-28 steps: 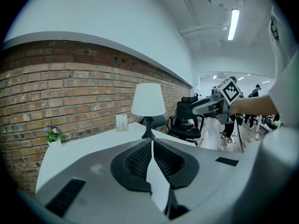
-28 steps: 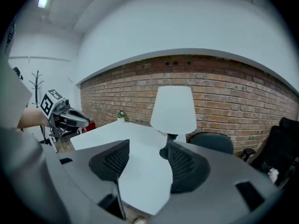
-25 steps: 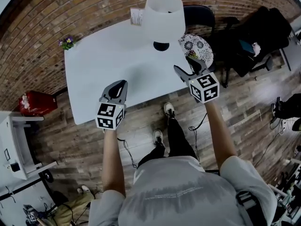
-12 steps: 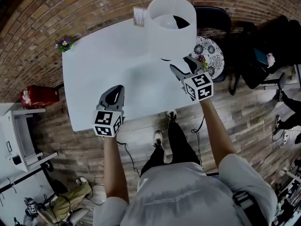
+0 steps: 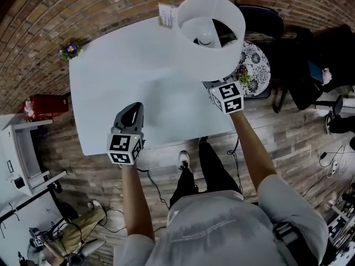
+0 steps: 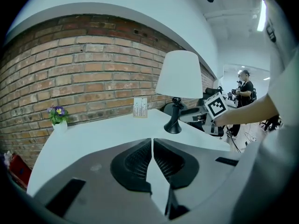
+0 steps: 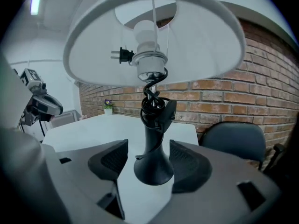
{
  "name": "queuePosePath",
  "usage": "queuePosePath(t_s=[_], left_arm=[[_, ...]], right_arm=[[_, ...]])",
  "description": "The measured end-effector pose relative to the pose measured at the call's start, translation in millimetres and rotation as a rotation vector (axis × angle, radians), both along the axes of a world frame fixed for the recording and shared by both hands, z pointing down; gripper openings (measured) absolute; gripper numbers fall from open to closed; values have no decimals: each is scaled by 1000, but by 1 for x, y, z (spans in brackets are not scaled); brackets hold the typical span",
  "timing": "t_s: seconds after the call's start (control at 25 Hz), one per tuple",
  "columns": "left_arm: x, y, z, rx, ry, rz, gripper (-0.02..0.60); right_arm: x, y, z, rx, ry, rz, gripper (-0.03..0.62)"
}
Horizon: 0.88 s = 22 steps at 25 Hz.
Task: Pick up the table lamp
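The lamp (image 7: pixel 150 107) stands upright at the table's (image 5: pixel 119 65) far right corner, its black stem rising between the right gripper's (image 7: pixel 147 156) wide-apart jaws, which grip nothing yet, while the left gripper (image 6: pixel 152 143), jaws together and empty, sits well off, near left.

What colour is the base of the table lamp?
The base is black, under a white shade; clearest in the right gripper view.
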<state>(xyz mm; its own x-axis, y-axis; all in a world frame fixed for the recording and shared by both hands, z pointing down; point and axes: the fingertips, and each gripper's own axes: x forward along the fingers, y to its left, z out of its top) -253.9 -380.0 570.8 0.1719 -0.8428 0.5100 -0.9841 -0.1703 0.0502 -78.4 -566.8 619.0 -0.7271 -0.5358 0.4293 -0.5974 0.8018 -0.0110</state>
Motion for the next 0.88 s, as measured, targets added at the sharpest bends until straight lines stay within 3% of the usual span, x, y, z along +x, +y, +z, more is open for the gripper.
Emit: queuePosePath(t_s=[0.4,0.88], left_arm=[[9,-5,22,-17,30,15,20],[-12,0,38,-53,39,-5,20]], right_arm=[[-24,-31,20,71,9,-25,267],[-46,-46,28,104,43,-32,223]])
